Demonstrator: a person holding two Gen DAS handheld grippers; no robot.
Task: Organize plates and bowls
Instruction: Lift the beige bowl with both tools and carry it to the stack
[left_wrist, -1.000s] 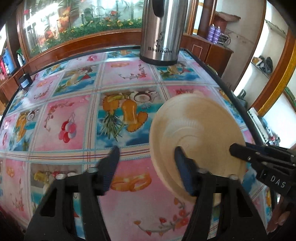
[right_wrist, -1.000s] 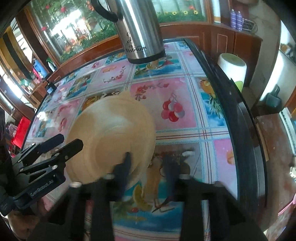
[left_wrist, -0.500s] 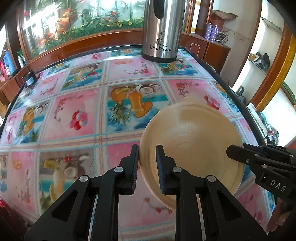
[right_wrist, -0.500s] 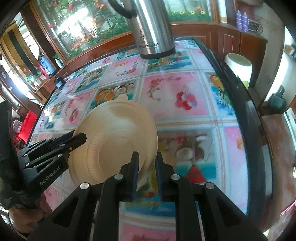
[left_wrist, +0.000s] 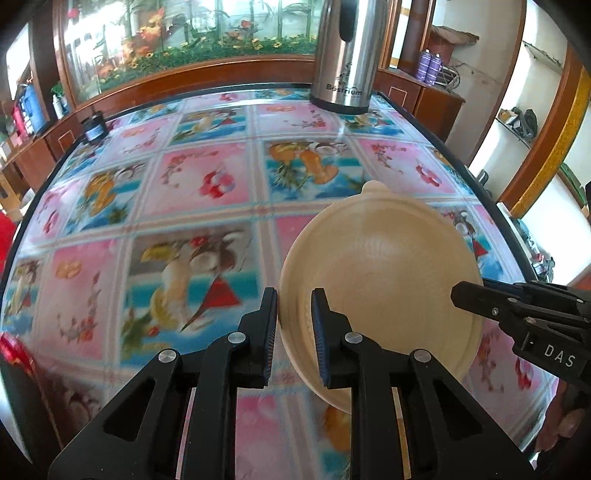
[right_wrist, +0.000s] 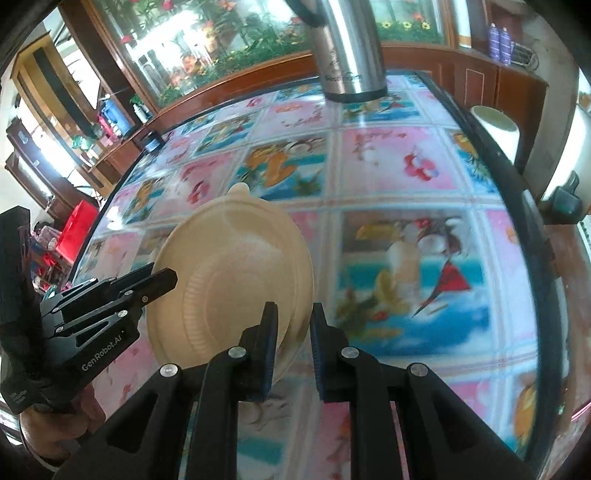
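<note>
A beige round plate-and-bowl stack (left_wrist: 384, 273) with a small tab at its far edge is held above the patterned table, tilted. My left gripper (left_wrist: 293, 332) is shut on its left rim. My right gripper (right_wrist: 291, 328) is shut on its right rim, with the stack (right_wrist: 236, 273) spreading to the left of the fingers. The right gripper shows in the left wrist view (left_wrist: 524, 317), and the left gripper in the right wrist view (right_wrist: 110, 295). I cannot tell how many pieces make up the stack.
A tall steel thermos (left_wrist: 345, 55) stands at the table's far edge and also shows in the right wrist view (right_wrist: 347, 48). A small dark jar (left_wrist: 94, 127) sits at the far left corner. The table's black right edge (right_wrist: 517, 206) is close; a white bin (right_wrist: 495, 129) stands beyond it.
One second ago both grippers were open around the plate's rims; they closed on it. Since then the plate has been lifted and the view has shifted over the table.
</note>
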